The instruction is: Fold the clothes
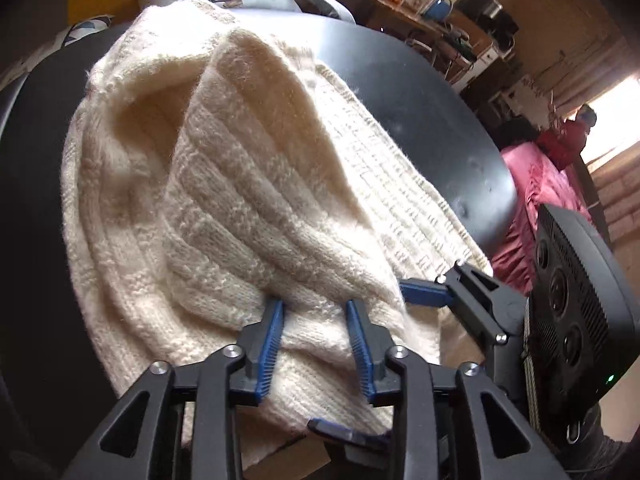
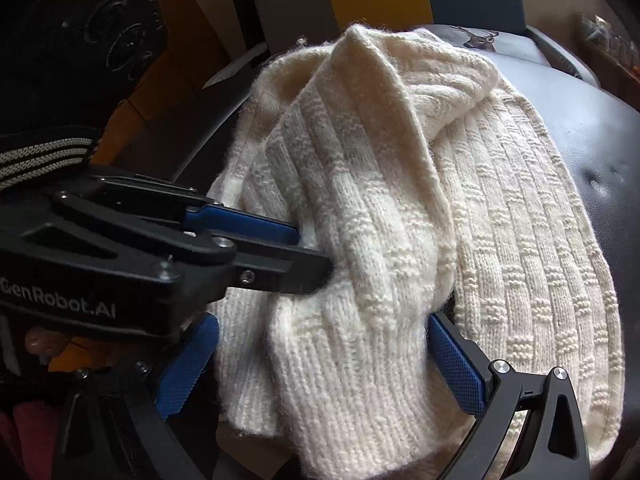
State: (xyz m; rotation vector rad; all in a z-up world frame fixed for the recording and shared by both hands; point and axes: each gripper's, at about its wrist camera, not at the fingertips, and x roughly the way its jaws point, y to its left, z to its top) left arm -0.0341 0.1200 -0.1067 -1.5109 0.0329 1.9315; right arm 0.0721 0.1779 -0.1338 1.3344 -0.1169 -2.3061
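Both jaws stand part open around a raised fold of the cream sweater (image 1: 248, 184): the left gripper (image 1: 316, 308) straddles a narrow bunch, the right gripper (image 2: 320, 344) a wider one. Whether either truly pinches, I cannot tell. It lies on a dark table (image 1: 432, 128).
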